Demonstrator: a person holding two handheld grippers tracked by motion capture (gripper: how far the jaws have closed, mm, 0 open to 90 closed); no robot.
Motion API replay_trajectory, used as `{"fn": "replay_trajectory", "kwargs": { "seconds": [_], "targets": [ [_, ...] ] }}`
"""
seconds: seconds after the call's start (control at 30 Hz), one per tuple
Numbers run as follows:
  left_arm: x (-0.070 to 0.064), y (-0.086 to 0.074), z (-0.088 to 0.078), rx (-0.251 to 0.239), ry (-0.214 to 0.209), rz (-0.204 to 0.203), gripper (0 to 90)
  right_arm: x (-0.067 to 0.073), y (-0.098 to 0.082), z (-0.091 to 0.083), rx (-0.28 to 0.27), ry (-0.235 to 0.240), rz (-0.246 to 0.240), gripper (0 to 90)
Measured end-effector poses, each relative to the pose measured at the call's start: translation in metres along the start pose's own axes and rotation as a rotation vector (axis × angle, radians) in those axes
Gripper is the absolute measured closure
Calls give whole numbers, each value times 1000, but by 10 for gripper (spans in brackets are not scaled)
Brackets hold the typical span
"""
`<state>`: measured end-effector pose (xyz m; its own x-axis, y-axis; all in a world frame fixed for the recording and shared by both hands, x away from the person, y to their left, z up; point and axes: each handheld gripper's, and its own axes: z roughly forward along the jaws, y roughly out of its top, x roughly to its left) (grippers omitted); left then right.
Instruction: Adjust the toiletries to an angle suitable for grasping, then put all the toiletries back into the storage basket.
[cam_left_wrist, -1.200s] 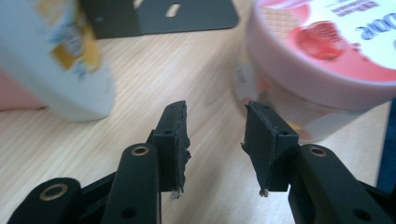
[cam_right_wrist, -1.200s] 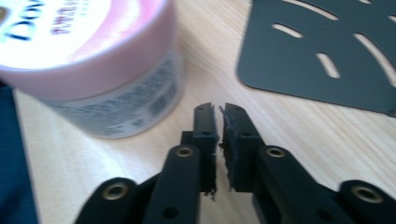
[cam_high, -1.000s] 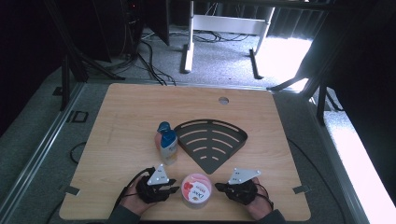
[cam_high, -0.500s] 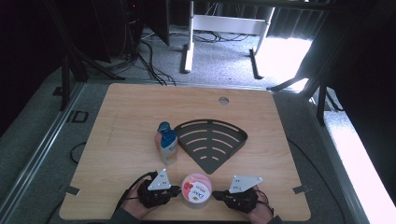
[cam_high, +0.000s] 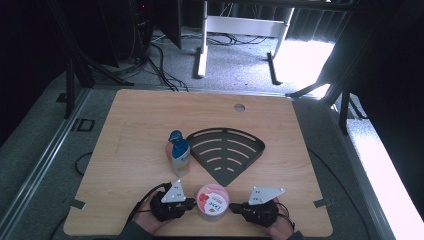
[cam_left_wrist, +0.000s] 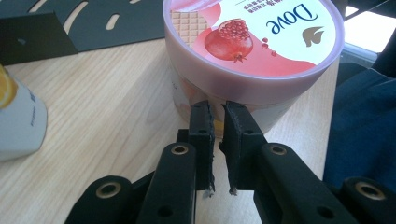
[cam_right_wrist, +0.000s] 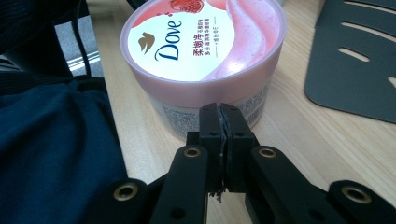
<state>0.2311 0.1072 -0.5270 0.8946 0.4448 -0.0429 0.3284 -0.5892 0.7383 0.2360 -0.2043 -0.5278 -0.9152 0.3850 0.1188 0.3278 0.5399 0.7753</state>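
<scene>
Here I am at the near edge of the desk (cam_high: 150, 130), a claw in each hand, and one pink-lidded Dove tub (cam_high: 212, 201) sits right between them. My left claw (cam_left_wrist: 218, 122) points at the tub's side wall; its jaws have just been closing and now stand almost together, a thin slit between them, nothing caught in that slit. The tips are right up at the tub, though I cannot tell whether they touch it. My right claw (cam_right_wrist: 221, 122) comes at the same tub from the other side, jaws pressed flat together, gripping nothing, tips just beside the tub's lower wall.

Count with me: one tub, upright, lid on, pomegranate picture facing up. One bottle with a blue cap (cam_high: 179, 152) stands farther up the desk, on my left side. One black fan-shaped slotted rack (cam_high: 227, 152) lies flat just beside that bottle, beyond the tub. Two claws, two hands, both low at the desk's front edge, flanking the tub.
</scene>
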Motion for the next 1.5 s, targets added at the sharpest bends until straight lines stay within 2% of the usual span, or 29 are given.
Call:
{"fn": "replay_trajectory", "kwargs": {
  "seconds": [0.33, 0.7, 0.9, 0.93, 0.97, 1.0, 1.07, 1.1, 1.17, 1.2, 1.27, 1.3, 1.5],
  "targets": [
    [2, 7, 9, -12, -1, 16, 817, -9, -2, -5, -7, -16, 5, 884],
    [-1, 12, 19, -44, -40, 21, 785, -11, -2, -6, -1, -13, 1, 867],
    [1, 10, 21, -2, -15, 25, 743, -11, -2, -6, 15, -21, -13, 843],
    [1, 9, 21, -2, -12, 24, 700, -12, -3, -7, 21, -27, -14, 822],
    [2, 9, 21, -2, -11, 22, 636, -14, -3, -9, 23, -36, -13, 763],
    [2, 9, 21, -4, -12, 18, 636, -14, -3, -9, 23, -36, -13, 763],
    [3, 10, 22, -2, -15, 15, 550, -17, -3, -12, 19, -46, -13, 674],
    [3, 10, 24, 2, -18, 14, 550, -17, -3, -12, 19, -46, -13, 674],
    [3, 11, 26, 5, -24, 11, 491, -19, -1, -13, 23, -32, -25, 594],
    [3, 11, 26, 7, -24, 11, 491, -19, -1, -13, 23, -32, -25, 594],
    [2, 11, 27, 5, -12, 15, 460, -21, 1, -12, 18, -30, -41, 528],
    [2, 11, 28, 1, -4, 15, 460, -21, 1, -12, 18, -30, -41, 528],
    [3, 14, 32, -8, -2, 9, 371, -22, 4, -5, 25, -15, -84, 379]
  ]
}}
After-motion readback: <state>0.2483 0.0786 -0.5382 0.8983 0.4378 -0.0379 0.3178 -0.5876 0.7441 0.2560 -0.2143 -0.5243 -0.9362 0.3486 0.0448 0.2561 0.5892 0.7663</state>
